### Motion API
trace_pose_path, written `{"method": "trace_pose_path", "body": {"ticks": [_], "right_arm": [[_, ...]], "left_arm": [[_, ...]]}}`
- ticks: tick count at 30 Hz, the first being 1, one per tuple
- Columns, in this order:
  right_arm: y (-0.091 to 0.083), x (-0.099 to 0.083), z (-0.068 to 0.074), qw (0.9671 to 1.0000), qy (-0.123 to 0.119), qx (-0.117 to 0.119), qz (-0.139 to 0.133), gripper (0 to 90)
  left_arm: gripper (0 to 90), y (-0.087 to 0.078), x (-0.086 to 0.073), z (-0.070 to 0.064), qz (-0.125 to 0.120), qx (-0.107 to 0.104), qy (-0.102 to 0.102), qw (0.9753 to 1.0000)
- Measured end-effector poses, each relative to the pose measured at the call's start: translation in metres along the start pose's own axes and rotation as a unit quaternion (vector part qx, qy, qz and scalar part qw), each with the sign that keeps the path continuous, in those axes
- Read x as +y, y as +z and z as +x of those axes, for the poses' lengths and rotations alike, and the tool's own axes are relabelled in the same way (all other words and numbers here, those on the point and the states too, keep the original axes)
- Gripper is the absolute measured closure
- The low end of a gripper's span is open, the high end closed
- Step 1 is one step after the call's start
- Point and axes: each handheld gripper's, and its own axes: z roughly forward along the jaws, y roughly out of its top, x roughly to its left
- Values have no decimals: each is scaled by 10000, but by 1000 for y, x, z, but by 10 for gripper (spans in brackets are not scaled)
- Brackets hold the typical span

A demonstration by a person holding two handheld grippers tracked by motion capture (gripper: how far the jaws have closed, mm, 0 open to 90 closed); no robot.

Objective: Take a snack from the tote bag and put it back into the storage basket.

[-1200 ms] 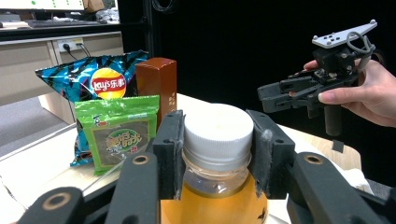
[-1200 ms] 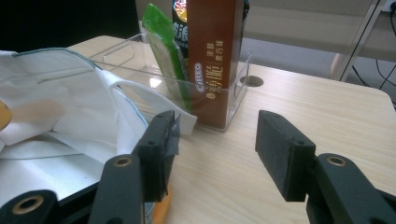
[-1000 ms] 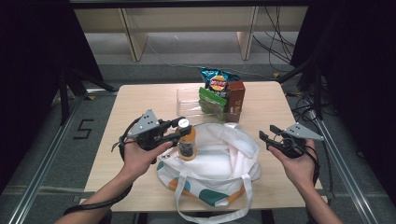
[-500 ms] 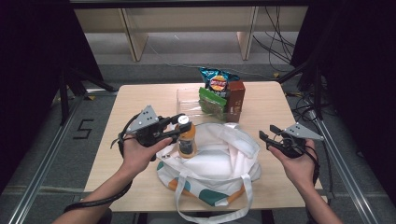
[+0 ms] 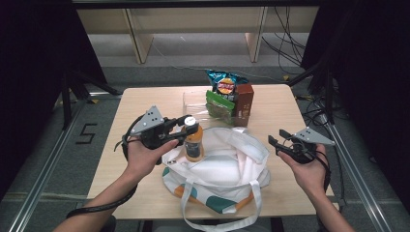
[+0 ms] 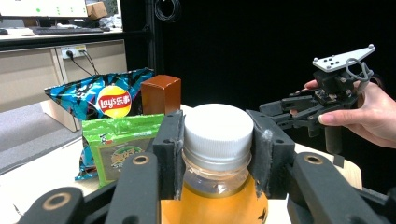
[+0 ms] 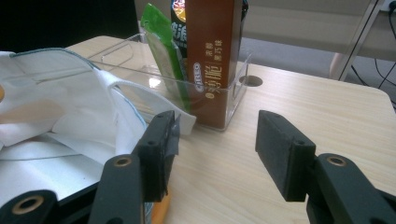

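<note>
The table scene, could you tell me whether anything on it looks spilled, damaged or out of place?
Nothing stands out. The orange bottle is upright and capped in the left gripper; the snacks stand in the clear bin; the white bag lies open.

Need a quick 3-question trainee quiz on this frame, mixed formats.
1. True or false: the left tool is shut on the white cap of the orange juice bottle.
2. Where does the brown carton stand? A) in the clear plastic bin B) inside the white fabric tote bag C) on the floor
3. Fill in: the right tool is ____ and holds nothing.

Key: 1 true; 2 A; 3 open
</note>
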Motion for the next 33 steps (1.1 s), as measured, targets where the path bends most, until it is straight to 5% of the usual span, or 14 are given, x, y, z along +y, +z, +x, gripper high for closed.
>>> {"method": "trace_pose_path", "body": {"ticks": [33], "right_arm": [[2,-1,-2,9999,-105,69,-44,479]], "left_arm": [[585,-1,20,3,-217,22,84,9997]]}}
